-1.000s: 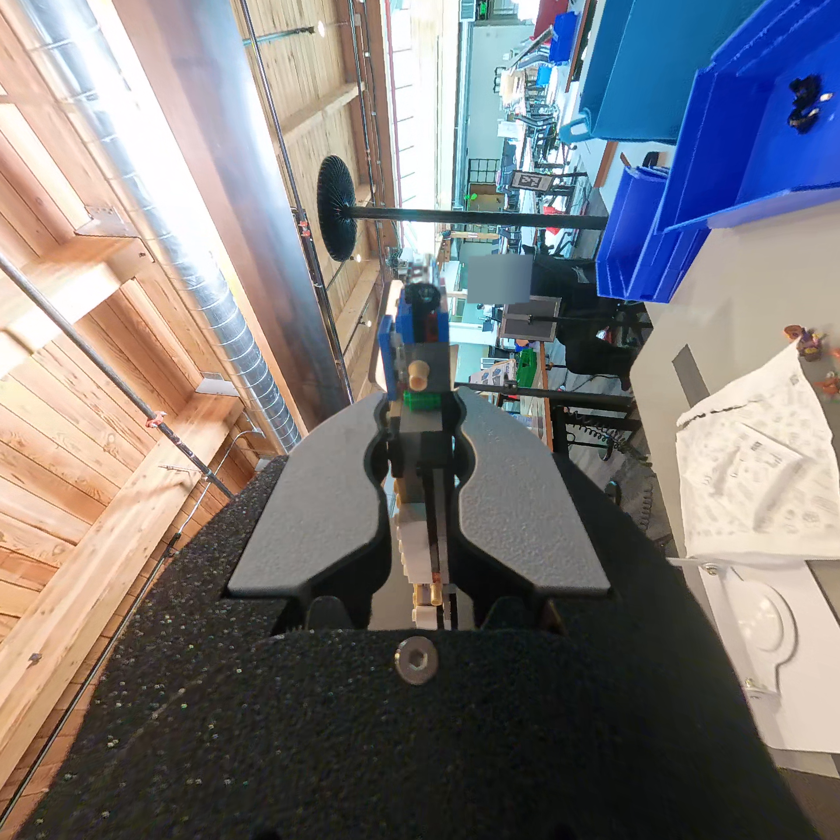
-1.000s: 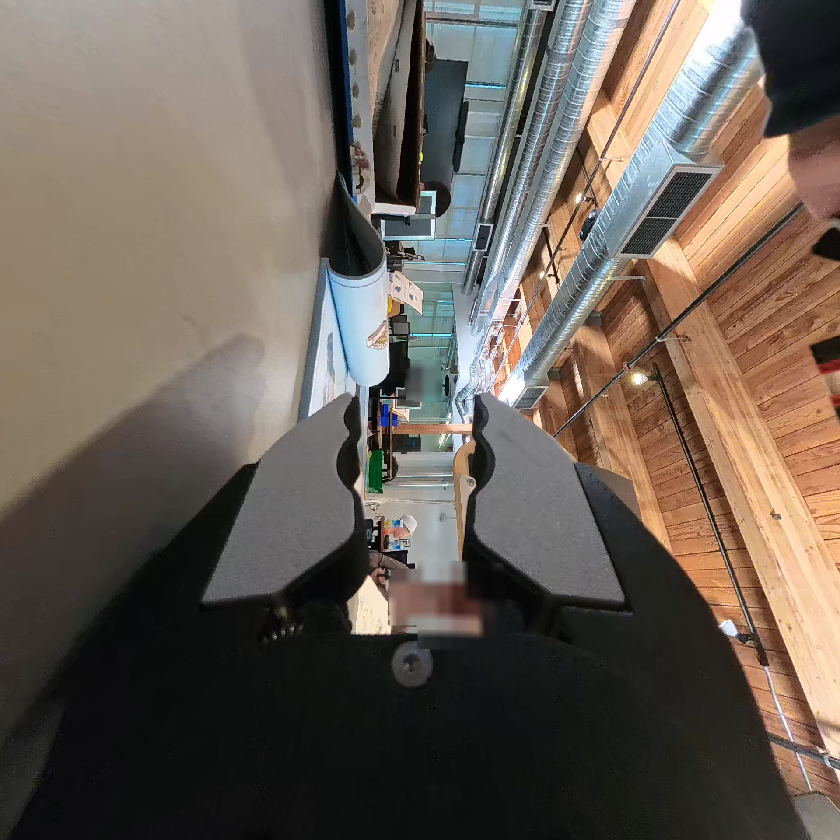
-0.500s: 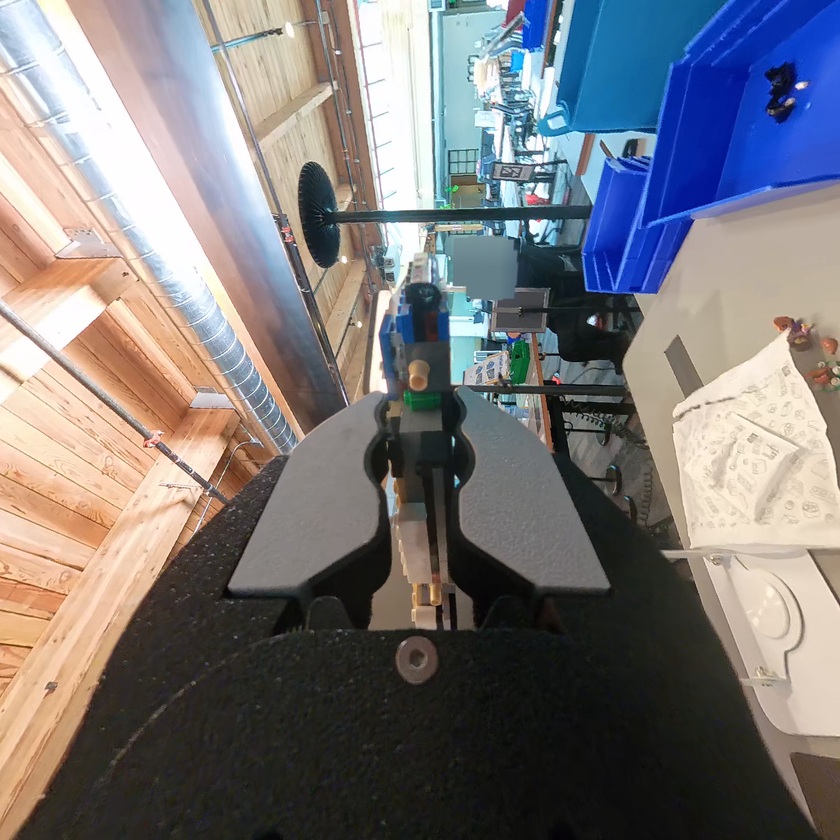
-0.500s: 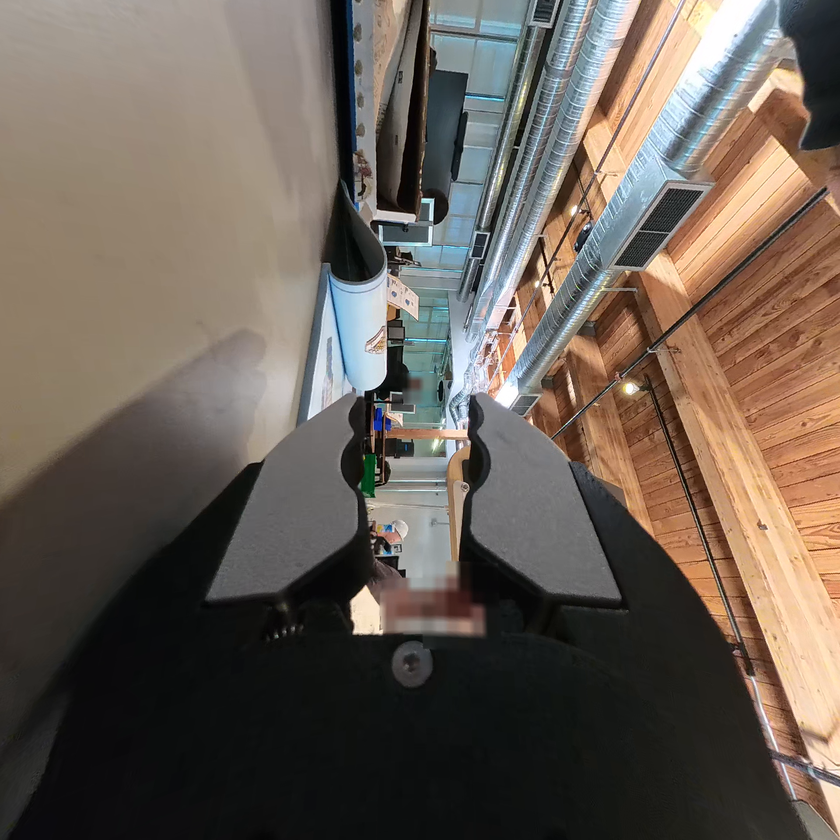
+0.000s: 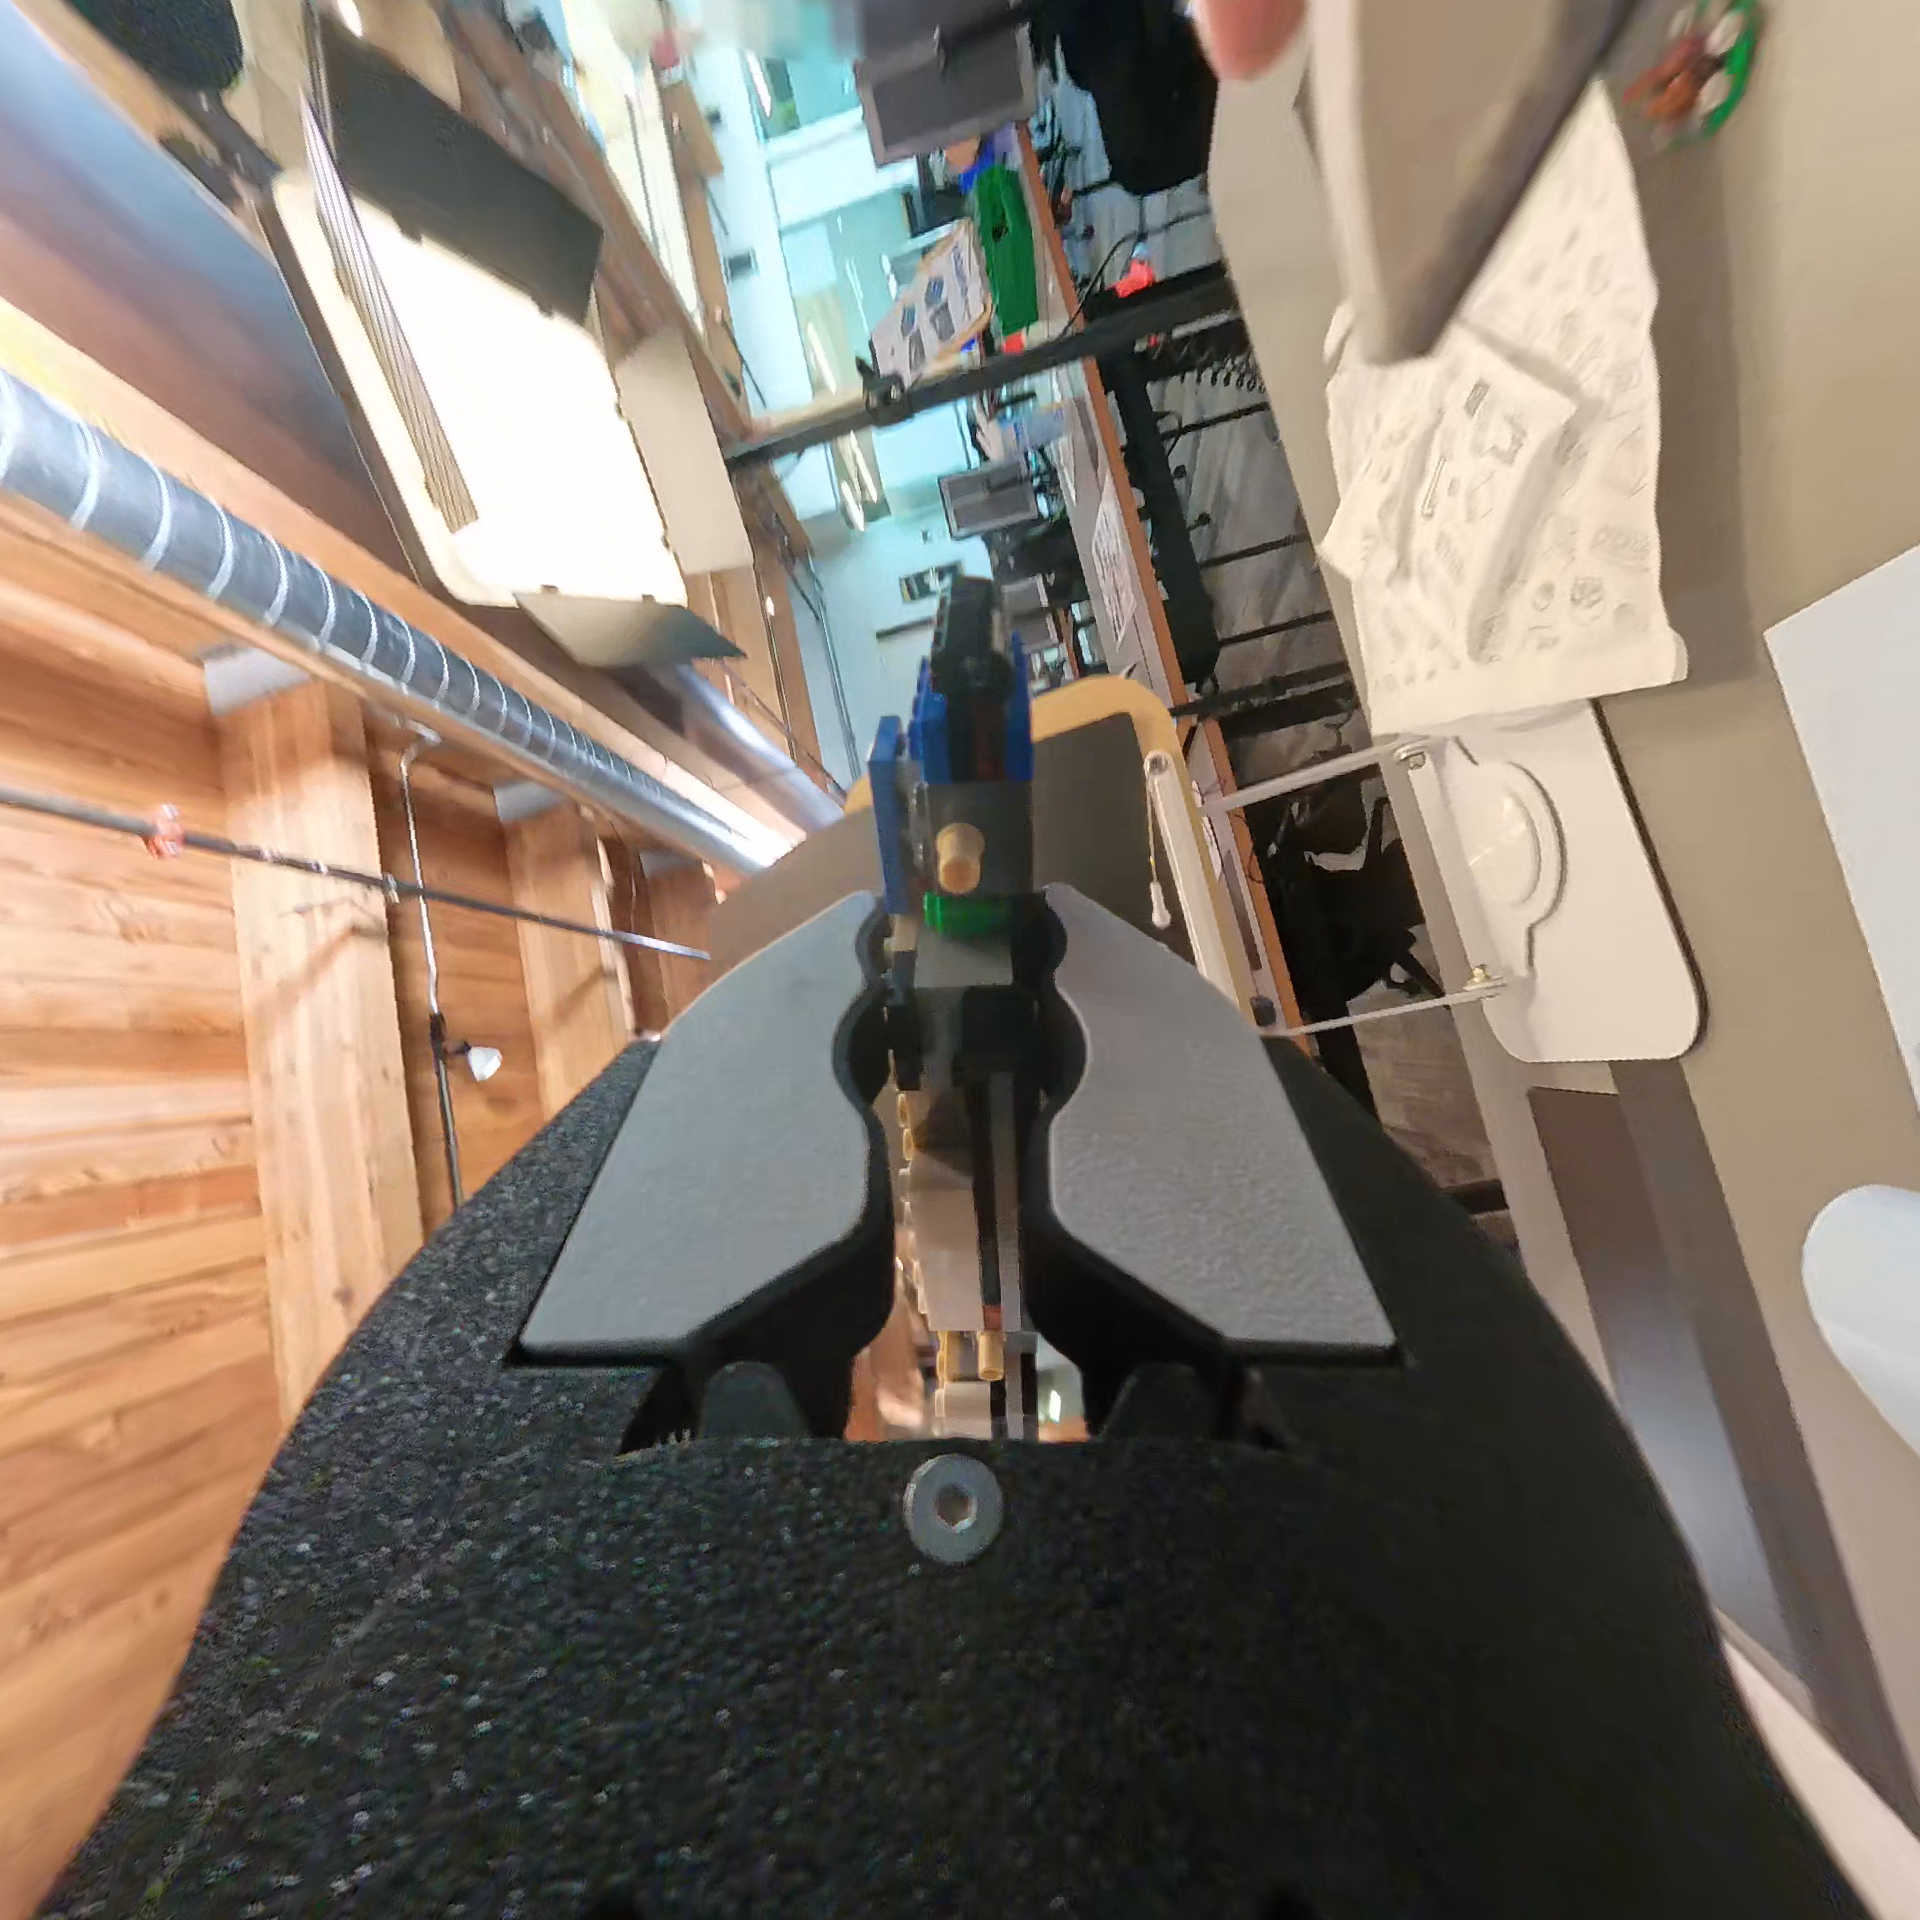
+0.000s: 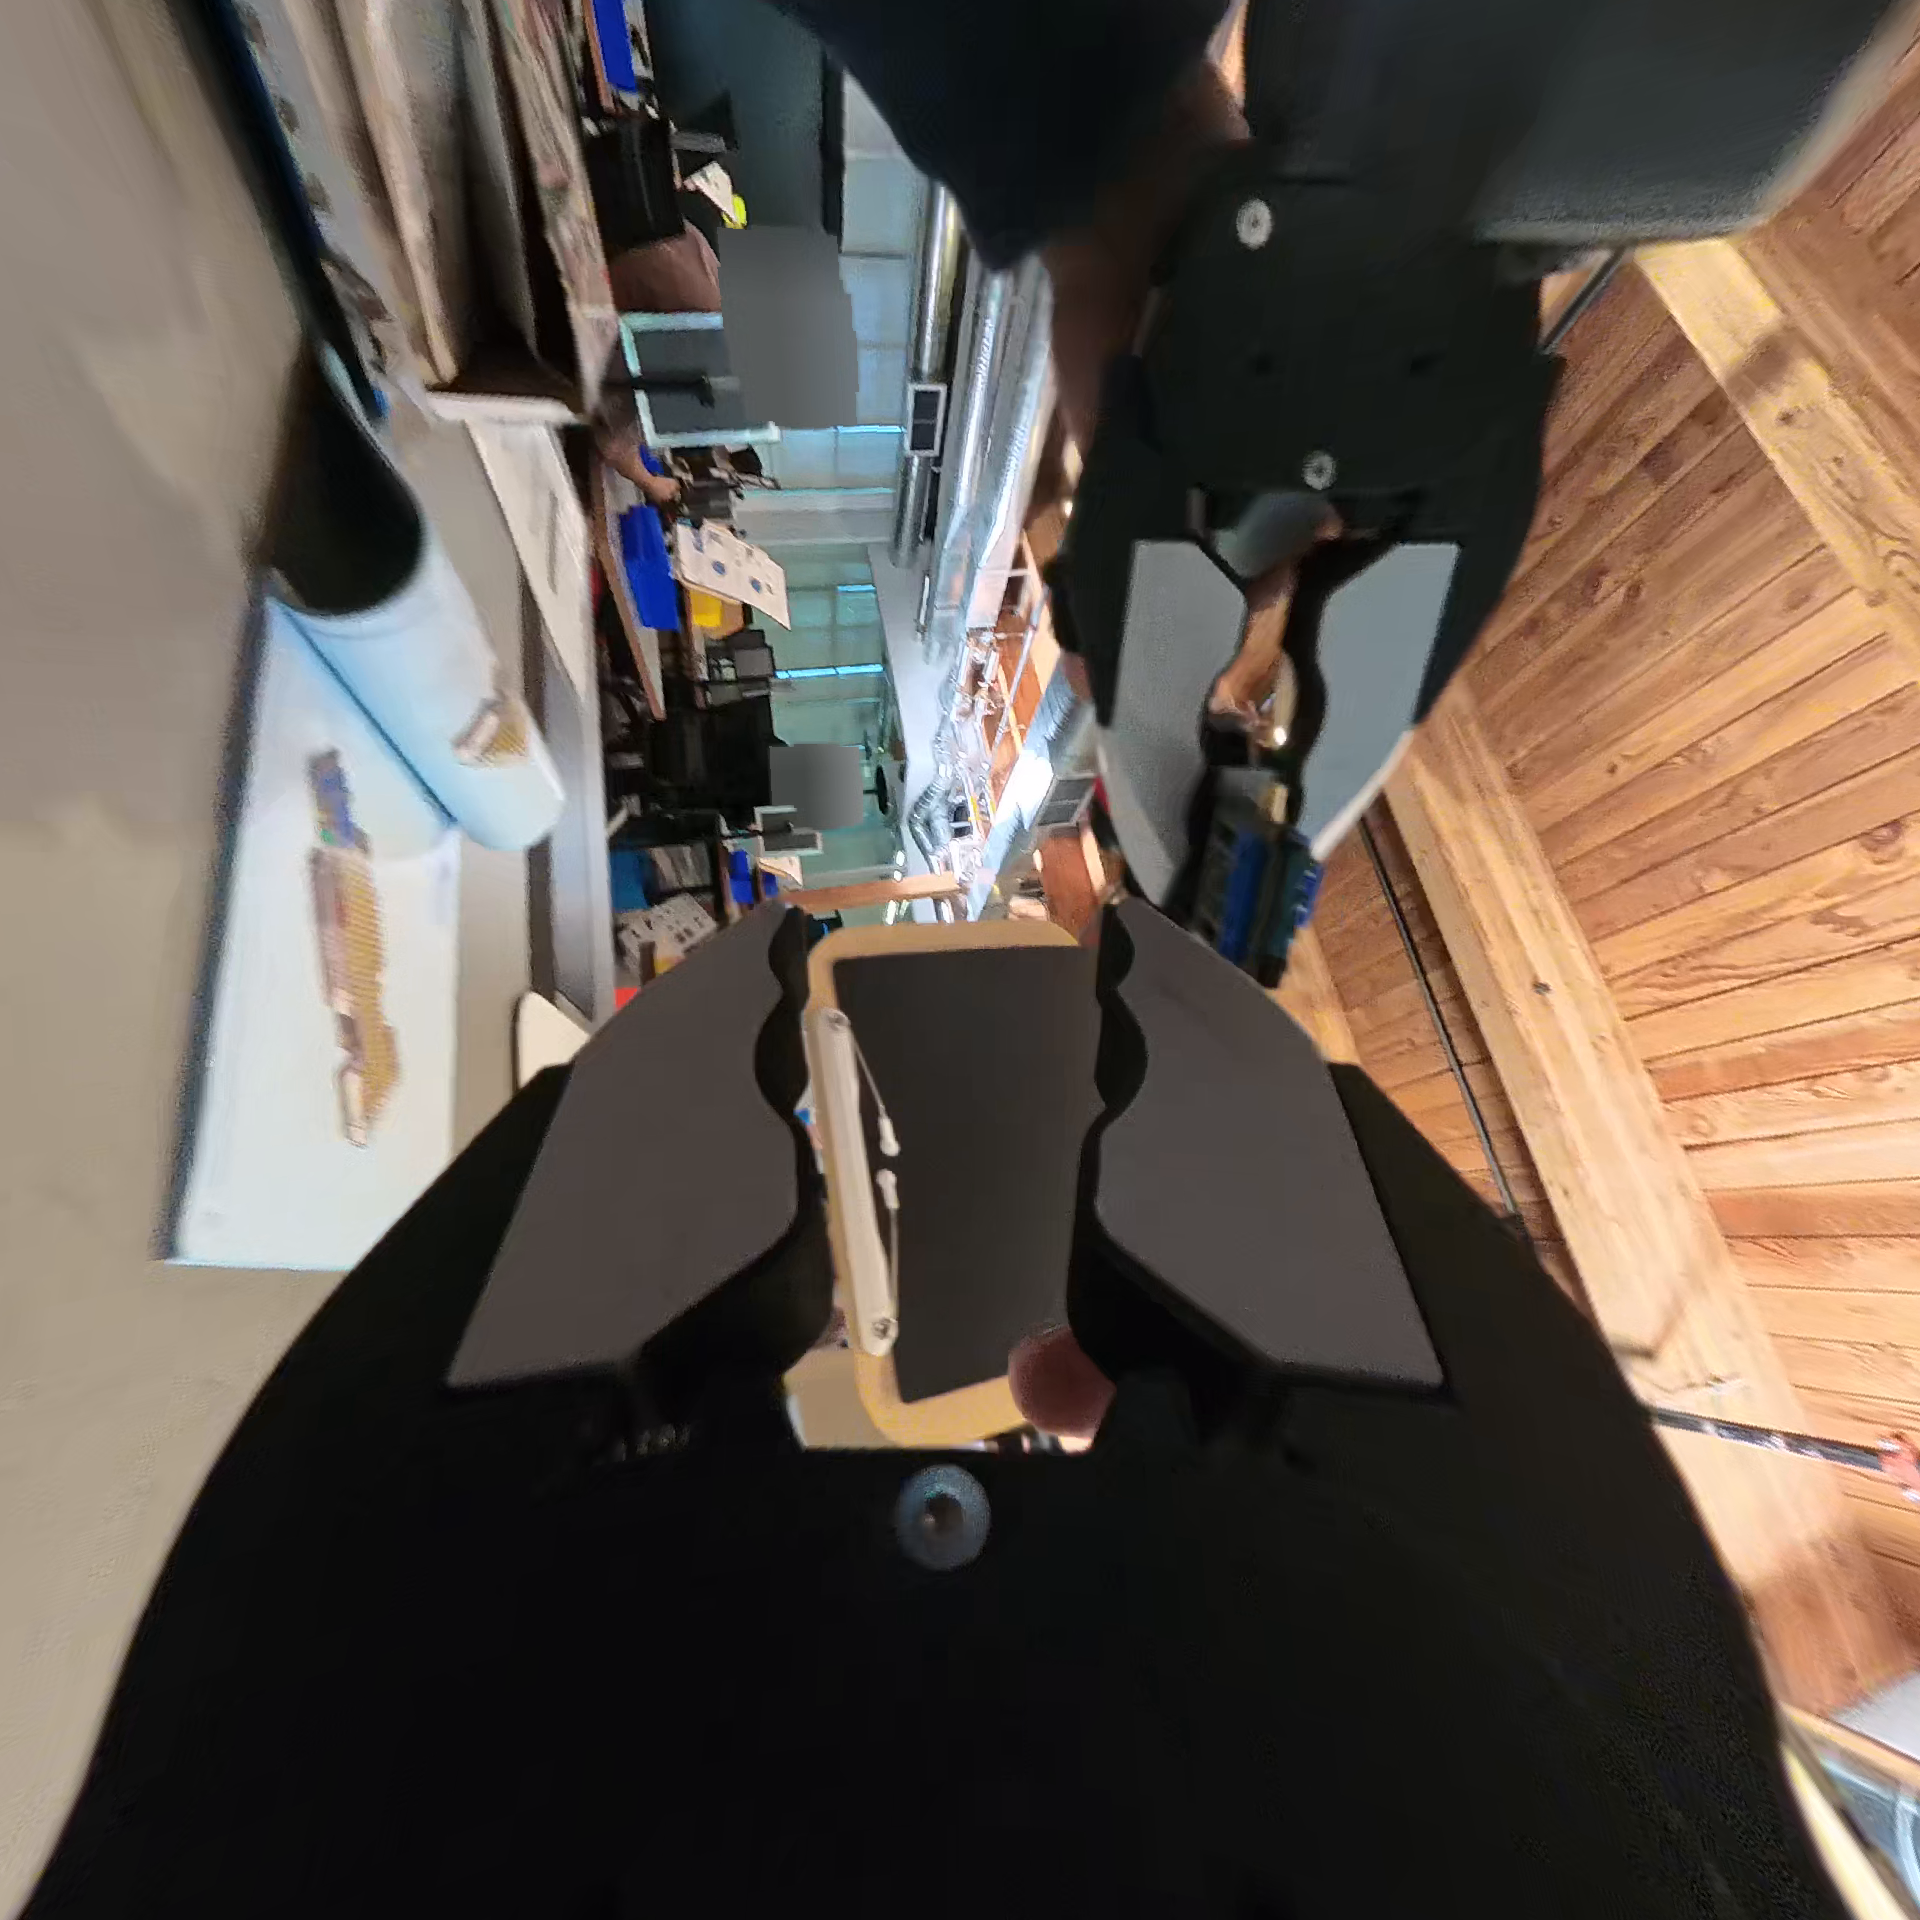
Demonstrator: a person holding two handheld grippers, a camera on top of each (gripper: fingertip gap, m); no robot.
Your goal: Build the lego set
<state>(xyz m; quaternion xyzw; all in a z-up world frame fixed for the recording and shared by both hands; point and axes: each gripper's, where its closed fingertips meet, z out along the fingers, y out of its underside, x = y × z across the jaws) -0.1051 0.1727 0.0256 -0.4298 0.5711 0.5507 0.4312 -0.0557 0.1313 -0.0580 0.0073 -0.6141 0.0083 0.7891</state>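
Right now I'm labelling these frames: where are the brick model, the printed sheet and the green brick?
brick model [image 5: 971,769]: left wrist view, on its blue upper part.
printed sheet [image 5: 1496,488]: left wrist view, on its middle.
green brick [image 5: 961,914]: left wrist view, on its face.

Left wrist view: rolled sideways, faces down the workshop past a chair back [image 5: 1101,810] | Right wrist view: rolled sideways, close behind the chair back [image 6: 966,1122] | Shared: chair back, left gripper [image 6: 1262,821]
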